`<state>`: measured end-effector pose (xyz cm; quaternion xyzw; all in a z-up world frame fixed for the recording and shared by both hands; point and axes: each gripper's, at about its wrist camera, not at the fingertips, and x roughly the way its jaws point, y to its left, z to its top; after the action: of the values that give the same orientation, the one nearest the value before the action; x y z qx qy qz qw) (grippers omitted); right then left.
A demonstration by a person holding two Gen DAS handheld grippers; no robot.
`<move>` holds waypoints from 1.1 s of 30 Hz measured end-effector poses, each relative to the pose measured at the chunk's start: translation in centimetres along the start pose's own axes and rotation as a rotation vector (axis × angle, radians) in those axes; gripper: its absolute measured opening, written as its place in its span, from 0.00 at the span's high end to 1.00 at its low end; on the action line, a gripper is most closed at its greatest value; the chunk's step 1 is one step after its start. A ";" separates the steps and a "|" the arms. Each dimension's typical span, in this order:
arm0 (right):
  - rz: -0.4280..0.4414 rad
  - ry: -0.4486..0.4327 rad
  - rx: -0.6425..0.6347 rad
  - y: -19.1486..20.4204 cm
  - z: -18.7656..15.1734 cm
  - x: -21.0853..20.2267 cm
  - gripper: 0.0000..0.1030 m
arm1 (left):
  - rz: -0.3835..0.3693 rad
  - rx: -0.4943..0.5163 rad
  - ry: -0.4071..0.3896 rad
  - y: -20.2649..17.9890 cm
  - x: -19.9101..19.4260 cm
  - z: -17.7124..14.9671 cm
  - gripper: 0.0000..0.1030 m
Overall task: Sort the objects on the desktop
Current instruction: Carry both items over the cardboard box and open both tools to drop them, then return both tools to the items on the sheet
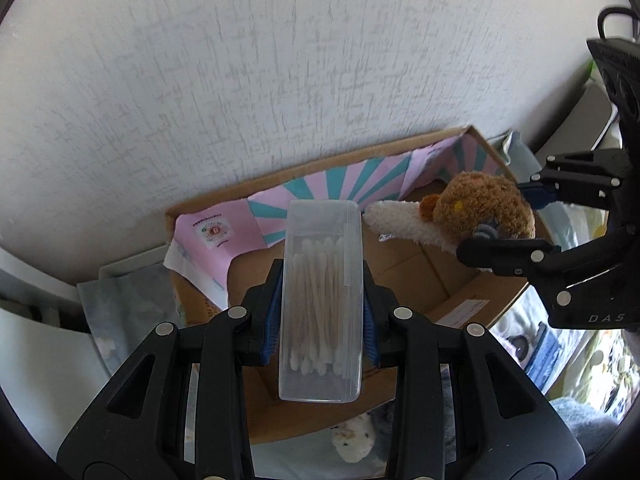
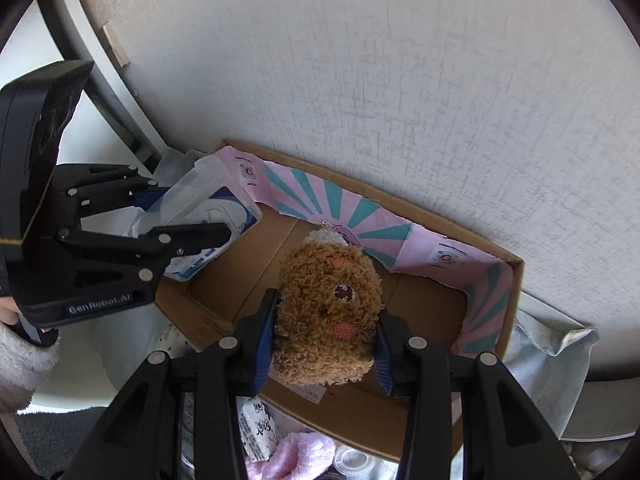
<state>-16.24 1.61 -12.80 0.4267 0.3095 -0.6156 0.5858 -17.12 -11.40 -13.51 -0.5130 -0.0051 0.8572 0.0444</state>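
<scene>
My left gripper is shut on a clear plastic box of cotton swabs, held above the open cardboard box. In the right wrist view the same swab box shows its blue label, with the left gripper around it over the box's left corner. My right gripper is shut on a brown plush toy with pink cheeks, over the middle of the cardboard box. From the left wrist view the plush toy and right gripper hang over the box's right side.
The cardboard box has pink and teal paper lining its back wall and stands against a textured white wall. A printed cloth lies under it. A pink fluffy item and a small packet lie in front.
</scene>
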 end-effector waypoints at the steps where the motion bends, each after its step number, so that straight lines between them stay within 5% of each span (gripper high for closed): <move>1: 0.009 0.004 0.004 0.0 0.1 0.2 0.62 | 0.001 0.004 0.004 0.1 0.2 -0.1 0.71; 11: 0.020 0.032 0.040 -0.5 0.6 1.4 0.62 | 0.004 0.006 0.012 0.7 0.3 0.1 0.71; 15: -0.002 0.008 0.055 -0.6 0.8 1.3 0.48 | 0.028 0.013 0.007 0.8 0.0 0.2 0.67; 17: -0.011 0.026 0.066 -0.8 0.8 1.2 0.23 | 0.050 0.002 0.006 0.9 -0.3 0.3 0.59; 18: -0.010 0.023 0.067 -0.9 0.8 1.0 0.19 | 0.056 -0.002 0.004 1.0 -0.4 0.3 0.41; 19: -0.008 0.002 0.063 -0.9 0.8 0.6 0.19 | 0.065 -0.008 -0.005 1.1 -0.8 0.4 0.06; 20: -0.016 -0.019 0.058 -0.9 0.7 0.1 0.19 | 0.072 -0.012 -0.021 1.2 -1.2 0.4 0.01; 28: -0.114 -0.139 0.056 -1.5 0.1 -5.5 0.19 | 0.112 -0.023 -0.102 1.3 -4.8 0.0 0.00; 33: -0.200 -0.337 0.082 -1.9 -1.4 -11.8 0.19 | 0.126 -0.012 -0.189 0.6 -8.3 -1.2 0.00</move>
<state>-18.43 8.43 -3.19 0.3085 0.2226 -0.7454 0.5473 -12.16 -12.69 -6.82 -0.4294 0.0177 0.9029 -0.0133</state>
